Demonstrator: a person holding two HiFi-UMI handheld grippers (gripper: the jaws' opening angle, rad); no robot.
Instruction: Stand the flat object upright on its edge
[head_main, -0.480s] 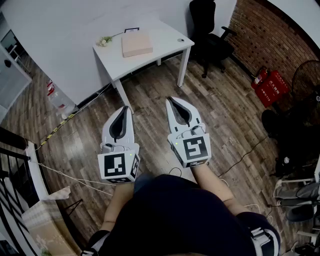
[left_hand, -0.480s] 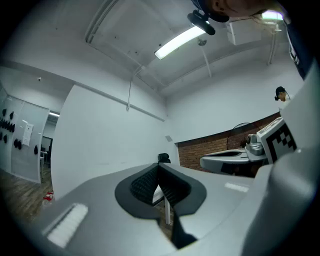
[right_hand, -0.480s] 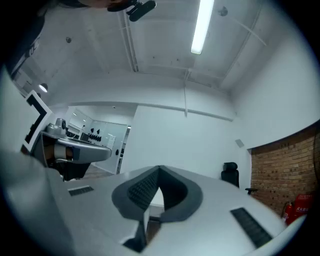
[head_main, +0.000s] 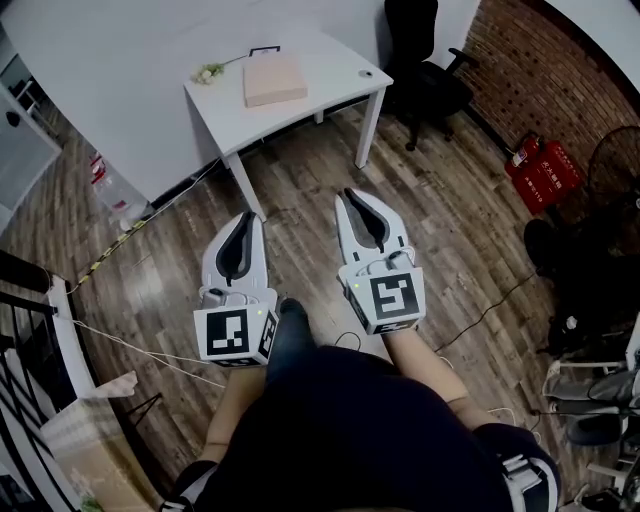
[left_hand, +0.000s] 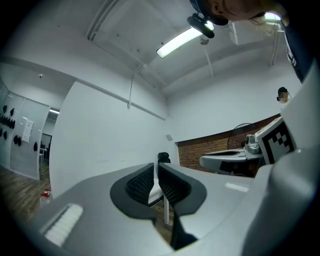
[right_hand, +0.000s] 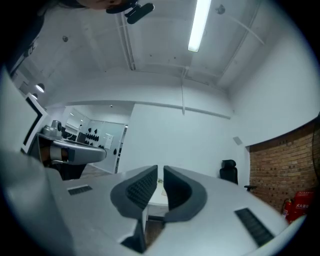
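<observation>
Both my claws are shut with nothing in them. The left gripper (head_main: 249, 216) and the right gripper (head_main: 347, 198) each show their ribbed pads drawn together in their own views, with only the room beyond them. I hold them side by side, roughly level, out in front of my body and over the wooden floor (head_main: 300, 215), well short of the work.

What has changed in the last half second is small. My shoe (head_main: 291, 312) now shows between the two marker cubes where it did not before, and the white table (head_main: 330, 105) sits a touch differently in the head view. I read that as a step forward, so I am approaching and have not begun to handle anything.

The flat object (head_main: 273, 80), a pale pink slab, lies flat on the tabletop towards its far left part, well apart from both claws. Nothing touches it, so standing it on edge is wholly ahead of me, and I must open a claw before I can take it.

By count:
- Two grippers, each with one marker cube.
- One table and one flat object.
- One small sprig of flowers (head_main: 208, 73) near the table's left corner.
- One small round thing (head_main: 367, 73) near its right edge, too small to name.
- One black office chair (head_main: 425, 60).
- Two red fire extinguishers (head_main: 540, 165) by the brick wall.
</observation>
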